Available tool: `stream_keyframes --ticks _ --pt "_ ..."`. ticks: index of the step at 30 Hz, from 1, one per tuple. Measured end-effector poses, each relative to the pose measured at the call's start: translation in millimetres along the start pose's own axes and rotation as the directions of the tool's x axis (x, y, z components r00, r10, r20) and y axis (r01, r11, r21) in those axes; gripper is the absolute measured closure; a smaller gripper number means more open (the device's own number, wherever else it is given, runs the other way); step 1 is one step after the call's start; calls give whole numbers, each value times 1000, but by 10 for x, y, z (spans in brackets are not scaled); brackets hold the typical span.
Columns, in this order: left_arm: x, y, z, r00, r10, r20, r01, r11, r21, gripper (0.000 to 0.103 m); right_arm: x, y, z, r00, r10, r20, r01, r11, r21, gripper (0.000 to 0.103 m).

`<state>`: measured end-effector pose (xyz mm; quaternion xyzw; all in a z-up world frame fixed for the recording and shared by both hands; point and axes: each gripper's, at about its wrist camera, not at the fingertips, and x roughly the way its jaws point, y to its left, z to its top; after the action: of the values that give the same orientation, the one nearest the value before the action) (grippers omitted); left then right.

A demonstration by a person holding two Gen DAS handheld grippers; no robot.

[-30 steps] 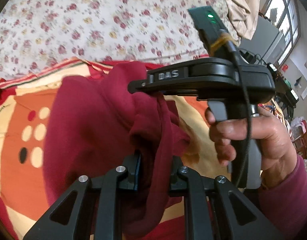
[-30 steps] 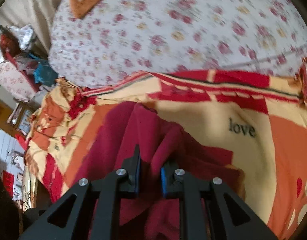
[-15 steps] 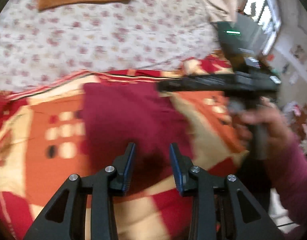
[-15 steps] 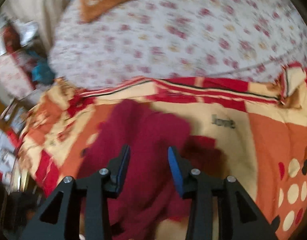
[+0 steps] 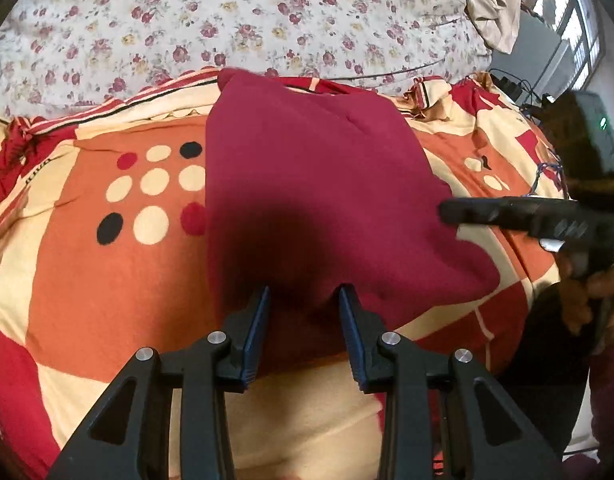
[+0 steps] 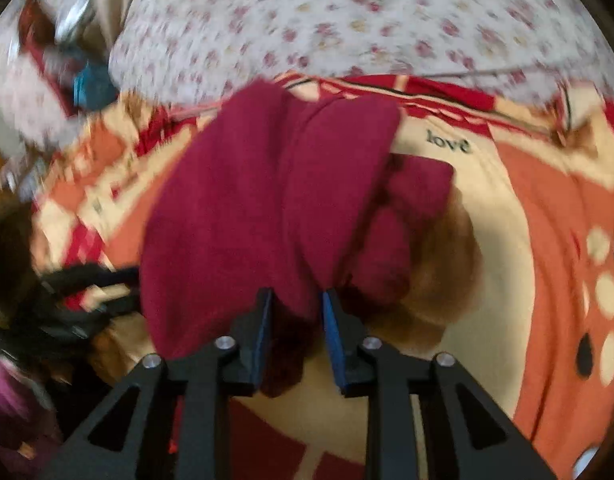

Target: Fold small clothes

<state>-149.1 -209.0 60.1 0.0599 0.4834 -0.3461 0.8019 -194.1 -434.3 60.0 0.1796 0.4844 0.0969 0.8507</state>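
Note:
A dark red garment (image 5: 315,184) lies folded on the patterned blanket (image 5: 107,280). My left gripper (image 5: 304,294) is open just above its near edge, with nothing pinched between the blue pads. In the left wrist view my right gripper (image 5: 447,213) reaches in from the right, its tips at the garment's right edge. In the blurred right wrist view the garment (image 6: 267,200) shows a folded layer, and a bunch of cloth runs down between the jaws of my right gripper (image 6: 297,298). Those jaws are closing but still stand apart. My left gripper (image 6: 129,288) is a dark blur at the left.
A floral sheet (image 5: 267,20) covers the bed beyond the blanket. Beige cloth (image 5: 491,0) hangs at the top right near a window. A person's hand (image 5: 595,292) holds the right gripper. Clutter (image 6: 67,60) sits off the bed's far left side.
Both grippers let go of the raised garment, which now lies flat. Both pulled back toward the near edge. The right gripper swung out to the right, opened wide, then narrowed.

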Motion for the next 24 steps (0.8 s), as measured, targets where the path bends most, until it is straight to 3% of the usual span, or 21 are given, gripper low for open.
stream_keyframes --ticks 4,7,9,11,13,15,18,21,23,24 --pt "-2 44 -20 1000 -5 1 5 1000 -19 90 -59 54 126 998 27 54 -28 1000 10 66" --pt "-7 53 -36 1000 -2 4 2 1000 -25 90 160 72 176 1000 13 2 -13 999 32 61" --pt "-17 58 -43 1000 -7 -1 7 1000 -27 90 196 145 164 999 -31 8 31 999 -22 78" --pt "-42 55 -54 1000 -21 -5 20 999 -25 90 59 216 161 995 -78 55 83 992 -93 85" --pt "-64 50 -68 999 -42 -3 42 999 -19 90 -44 175 198 988 -127 89 136 985 -110 86" --pt "-63 33 -55 998 -63 -2 63 998 -27 90 62 80 220 979 -192 64 198 975 -103 86" --pt "-119 -4 -48 999 -54 0 54 998 -26 90 174 44 158 984 -177 26 179 980 -92 85" --pt "-228 -9 -51 999 -46 16 46 999 -10 90 7 49 124 989 -139 47 141 989 -43 79" --pt "-276 -10 -36 999 -28 31 28 1000 3 90 -119 56 100 991 -117 64 117 993 1 64" --pt "-297 -8 -19 999 -14 43 14 1000 10 90 -193 109 85 994 -80 79 80 997 -1 63"
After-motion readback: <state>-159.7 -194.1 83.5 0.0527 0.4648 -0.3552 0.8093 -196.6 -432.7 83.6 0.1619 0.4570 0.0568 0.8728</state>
